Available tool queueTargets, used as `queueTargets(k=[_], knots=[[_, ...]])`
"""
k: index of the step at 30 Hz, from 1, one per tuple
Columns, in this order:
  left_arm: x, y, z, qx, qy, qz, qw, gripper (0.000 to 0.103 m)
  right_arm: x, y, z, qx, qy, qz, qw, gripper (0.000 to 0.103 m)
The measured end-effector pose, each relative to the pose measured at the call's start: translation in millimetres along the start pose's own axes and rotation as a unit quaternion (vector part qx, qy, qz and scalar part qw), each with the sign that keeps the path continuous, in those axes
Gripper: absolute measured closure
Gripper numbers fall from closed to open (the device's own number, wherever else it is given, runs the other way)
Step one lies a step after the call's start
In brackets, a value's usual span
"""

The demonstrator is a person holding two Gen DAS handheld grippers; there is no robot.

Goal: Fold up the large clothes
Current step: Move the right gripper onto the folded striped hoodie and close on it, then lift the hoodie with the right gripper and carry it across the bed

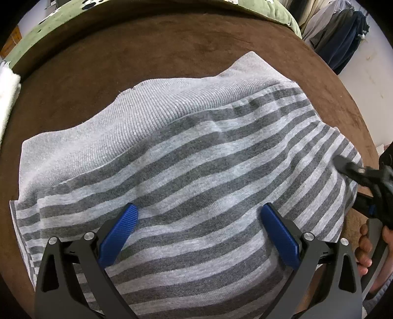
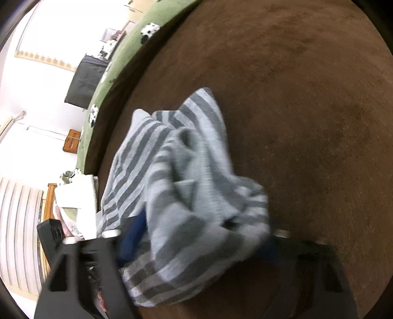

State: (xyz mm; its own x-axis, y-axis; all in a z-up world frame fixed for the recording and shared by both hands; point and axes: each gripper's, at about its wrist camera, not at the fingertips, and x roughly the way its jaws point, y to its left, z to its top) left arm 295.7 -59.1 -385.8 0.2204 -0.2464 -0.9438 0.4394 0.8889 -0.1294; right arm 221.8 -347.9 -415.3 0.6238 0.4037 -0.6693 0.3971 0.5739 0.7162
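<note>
A grey striped garment (image 1: 196, 176) lies folded on the brown surface (image 1: 122, 56), with a plain ribbed grey part (image 1: 137, 115) along its far side. My left gripper (image 1: 199, 211) is open just above the stripes, holding nothing. My right gripper (image 1: 343, 164) touches the garment's right edge in the left wrist view. In the blurred right wrist view the striped cloth (image 2: 186, 186) bunches between the right gripper's blue pads (image 2: 133, 233), which stand apart with cloth draped over them; whether they pinch it I cannot tell.
A green spotted cover (image 1: 265, 9) lies past the brown surface's far edge. Clothes hang on a rack (image 1: 343, 36) at the far right. A white cloth (image 1: 7, 88) sits at the left edge. A hand (image 1: 366, 247) holds the right gripper's handle.
</note>
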Motion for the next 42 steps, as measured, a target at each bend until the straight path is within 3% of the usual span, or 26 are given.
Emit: queueTargets(k=[1, 3, 7, 14, 22, 27, 34, 42], knots=[[-0.7, 0.2, -1.3, -0.001, -0.002, 0.0, 1.0, 0.005, 0.1, -0.1, -0.5, 0.001, 0.003, 0.006, 1.0, 0.066], [-2.0, -0.2, -2.7, -0.002, -0.005, 0.001, 1.0, 0.005, -1.4, 5.9, -1.9, -0.014, 0.003, -0.006, 1.0, 0.071], [-14.8, 2.1, -6.4, -0.01, -0.02, 0.0, 0.9998, 0.006, -5.8, 19.4, -2.9, -0.038, 0.0, -0.021, 0.999, 0.076], [-44.6, 23.7, -15.0, -0.032, -0.039, 0.007, 0.9987, 0.006, -16.1, 46.1, -1.4, -0.077, -0.006, -0.031, 0.997, 0.077], [-82.5, 28.8, -12.3, -0.022, -0.069, 0.019, 0.9972, 0.006, -13.1, 53.5, 1.0, -0.088, 0.002, -0.044, 0.995, 0.077], [-91.1, 53.9, -12.9, -0.042, -0.06, 0.044, 0.9964, 0.006, -14.9, 66.2, -1.3, -0.092, -0.007, -0.048, 0.995, 0.077], [-66.3, 80.2, -24.0, -0.07, -0.025, 0.067, 0.995, 0.006, -29.7, 96.8, -3.9, -0.132, -0.02, -0.038, 0.99, 0.078], [-36.2, 96.2, -36.7, -0.1, 0.002, 0.058, 0.9933, 0.006, -44.3, 156.9, -14.4, -0.222, -0.02, -0.018, 0.975, 0.079]])
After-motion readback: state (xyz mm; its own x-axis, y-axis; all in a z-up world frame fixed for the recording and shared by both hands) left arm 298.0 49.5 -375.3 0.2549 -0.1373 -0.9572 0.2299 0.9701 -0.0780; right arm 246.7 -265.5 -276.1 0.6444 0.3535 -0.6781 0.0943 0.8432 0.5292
